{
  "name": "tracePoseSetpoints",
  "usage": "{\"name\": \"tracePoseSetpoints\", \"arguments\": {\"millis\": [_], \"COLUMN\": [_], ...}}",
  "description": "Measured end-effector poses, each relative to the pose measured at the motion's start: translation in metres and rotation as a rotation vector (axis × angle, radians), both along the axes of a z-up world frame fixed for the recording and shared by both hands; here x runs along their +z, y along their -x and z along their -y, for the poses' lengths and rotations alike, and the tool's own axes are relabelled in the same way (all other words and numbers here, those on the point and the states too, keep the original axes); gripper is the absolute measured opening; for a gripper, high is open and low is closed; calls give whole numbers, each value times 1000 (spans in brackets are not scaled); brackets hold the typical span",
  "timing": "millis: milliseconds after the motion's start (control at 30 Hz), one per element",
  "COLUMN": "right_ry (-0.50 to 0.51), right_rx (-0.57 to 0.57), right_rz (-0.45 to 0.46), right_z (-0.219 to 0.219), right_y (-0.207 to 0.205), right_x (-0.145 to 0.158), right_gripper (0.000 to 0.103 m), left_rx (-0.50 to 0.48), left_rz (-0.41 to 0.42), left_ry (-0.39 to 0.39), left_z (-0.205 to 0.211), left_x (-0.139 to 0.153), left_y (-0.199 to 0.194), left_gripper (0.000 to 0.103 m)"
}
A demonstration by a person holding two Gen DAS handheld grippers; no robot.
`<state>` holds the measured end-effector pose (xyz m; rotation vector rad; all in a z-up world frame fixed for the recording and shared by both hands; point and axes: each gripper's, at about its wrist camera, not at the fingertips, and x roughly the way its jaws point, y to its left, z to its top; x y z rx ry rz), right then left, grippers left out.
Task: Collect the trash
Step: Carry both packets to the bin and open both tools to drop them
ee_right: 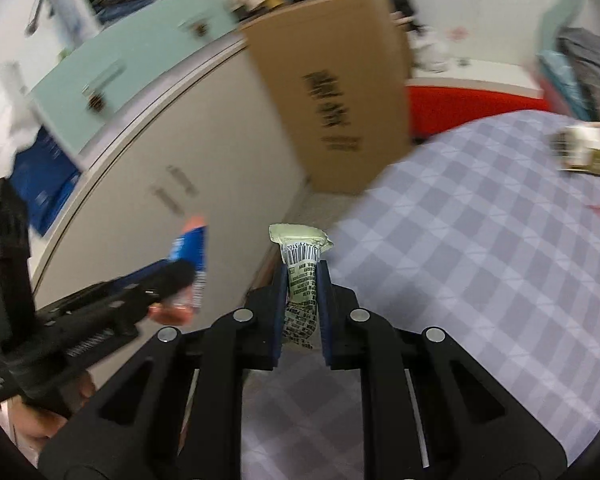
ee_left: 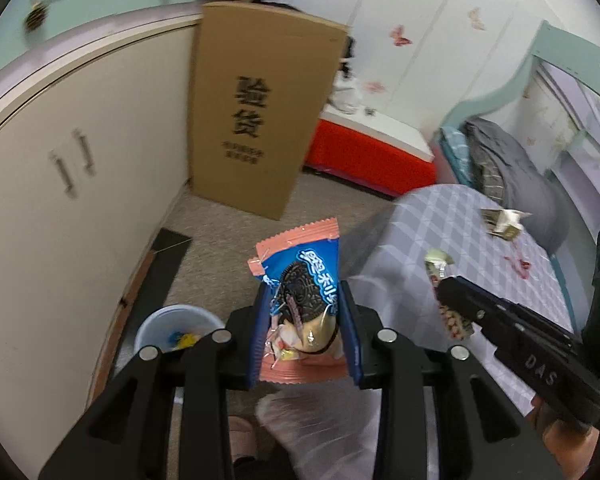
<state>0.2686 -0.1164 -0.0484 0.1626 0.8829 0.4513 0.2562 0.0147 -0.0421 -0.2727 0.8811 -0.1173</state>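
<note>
Left gripper [ee_left: 306, 320] clamps a pink-and-blue cookie wrapper [ee_left: 300, 280] above the floor; right gripper [ee_right: 303, 300] pinches a pale barcode wrapper [ee_right: 300, 256] beside the checked tablecloth [ee_right: 480, 280].

Both fisheye views are evenly, softly lit indoors. Straight lines are bent near the dark rims. Backgrounds are smeared by motion blur, worst in the right wrist view.

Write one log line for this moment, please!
left tongs: holding cookie wrapper | right tongs: holding pale wrapper | bucket: on floor
</note>
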Motion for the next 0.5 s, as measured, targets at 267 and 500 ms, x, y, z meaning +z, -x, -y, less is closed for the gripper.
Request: {"name": "tracePoseSetpoints", "arguments": {"millis": [267,500], "right_ry": [41,71], "right_rx": [95,101], "right_rz": [-58,-97], "right_z": [-85,-112], "right_y": [-14,-26], "right_x": [-36,-60], "right_gripper": [15,15], "left_rx": [112,162], "left_rz": [-75,-130], "left_ry": [-11,5], "left_z": [-81,-113], "left_x": [-35,-60], "left_y": [6,-3], "left_gripper": [32,49]}}
